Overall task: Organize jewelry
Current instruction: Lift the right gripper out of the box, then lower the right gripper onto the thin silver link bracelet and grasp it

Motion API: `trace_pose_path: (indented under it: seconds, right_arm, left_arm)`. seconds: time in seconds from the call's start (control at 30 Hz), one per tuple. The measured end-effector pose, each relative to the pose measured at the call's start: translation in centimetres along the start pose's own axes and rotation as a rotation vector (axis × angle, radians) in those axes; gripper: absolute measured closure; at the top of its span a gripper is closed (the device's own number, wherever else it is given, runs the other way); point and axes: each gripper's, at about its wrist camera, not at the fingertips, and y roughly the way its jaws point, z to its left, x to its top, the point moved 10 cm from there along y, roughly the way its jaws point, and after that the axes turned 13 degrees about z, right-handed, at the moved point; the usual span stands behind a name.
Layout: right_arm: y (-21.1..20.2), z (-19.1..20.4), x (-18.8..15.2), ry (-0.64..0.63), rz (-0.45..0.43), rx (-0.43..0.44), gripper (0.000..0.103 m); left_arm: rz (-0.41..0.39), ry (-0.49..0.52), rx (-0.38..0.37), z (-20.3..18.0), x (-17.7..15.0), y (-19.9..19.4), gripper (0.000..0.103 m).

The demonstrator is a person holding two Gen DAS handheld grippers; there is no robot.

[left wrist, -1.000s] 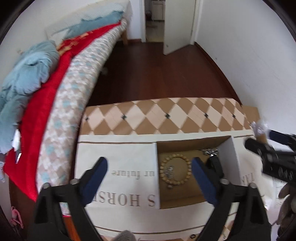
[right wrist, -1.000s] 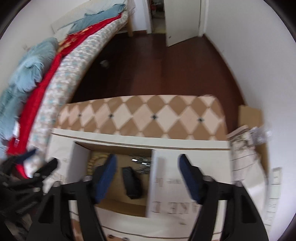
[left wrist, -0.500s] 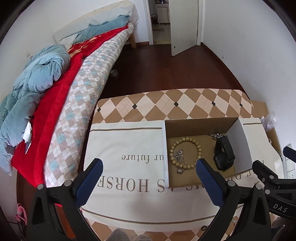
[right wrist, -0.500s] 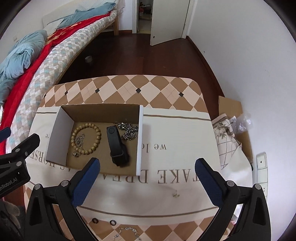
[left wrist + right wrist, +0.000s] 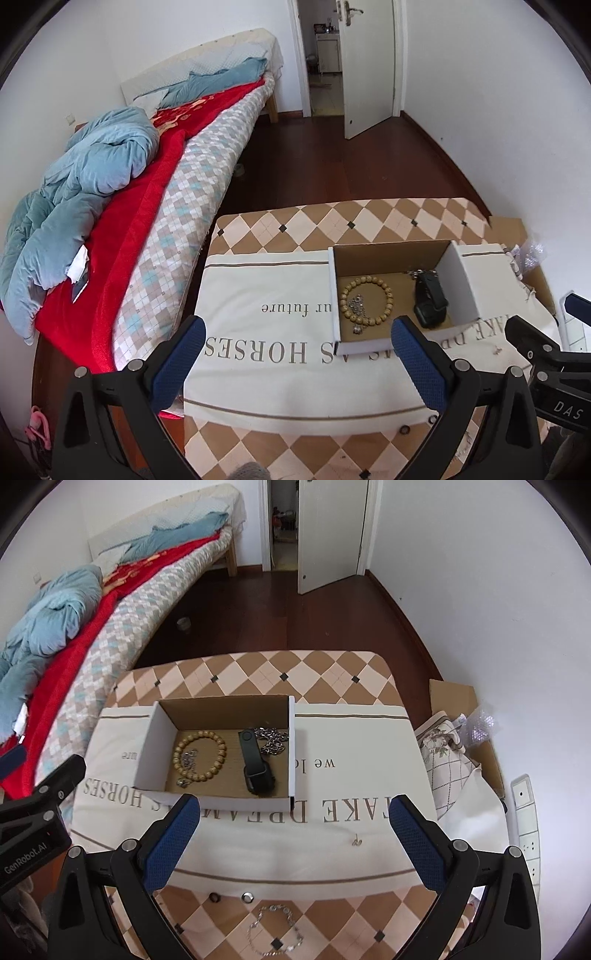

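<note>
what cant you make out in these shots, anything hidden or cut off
- Silver chain in the box: the right wrist view shows it partly under the black band; in the left wrist view the band and box wall hide nearly all of it.
- Silver bracelet on the table: its near part is blurred at the right wrist view's bottom edge.
- Cloth lettering: blocked by the box and both grippers' jaws.

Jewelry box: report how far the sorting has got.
Done: the bead bracelet, black band and chain lie in the box. In hand: nothing; left gripper and right gripper are open. Left: two rings and a silver bracelet on the table.
</note>
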Motion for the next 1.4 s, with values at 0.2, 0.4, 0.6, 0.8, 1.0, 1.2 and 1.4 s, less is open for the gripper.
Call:
trace_pose_path:
  seconds: [0.2, 0.4, 0.6, 0.8, 1.0, 1.2, 1.4]
  right_arm:
    - [-4.2, -0.2, -1.3, 0.009, -0.067, -0.009, 0.000]
    - [-8.5, -0.6, -2.3, 0.018, -0.138, -0.022, 0.000]
    - [-12.0, -0.3, -3.3, 0.012, -0.190, -0.010, 0.000]
    - [-13.8, 0.1, -4.4, 0.012, -0.210, 0.014, 0.000]
    - [-13.2, -0.9, -5.9, 0.059, -0.183, 0.094, 0.000]
    - [-6.0, -4.3, -9.2, 0.134, -0.041, 0.089, 0.030]
    - [4.4, -4.9, -14.2, 0.134, 0.189, 0.136, 0.040]
  left_arm:
    - [-0.053, 0.010, -0.009, 0.0, -0.9, -3.5, 0.001]
    - [-0.104, 0.010, -0.028, 0.0, -1.6, -7.2, 0.001]
    - [-0.137, -0.002, -0.039, 0.3, -2.7, -10.1, 0.001]
    - [-0.153, -0.027, -0.040, 0.9, -3.8, -11.9, 0.001]
    - [-0.139, -0.029, 0.016, 1.2, -5.0, -11.0, 0.001]
    - [-0.035, -0.015, 0.101, 1.4, -7.8, -5.2, 0.001]
    - [0.107, -0.002, 0.177, 1.8, -10.9, 1.7, 0.001]
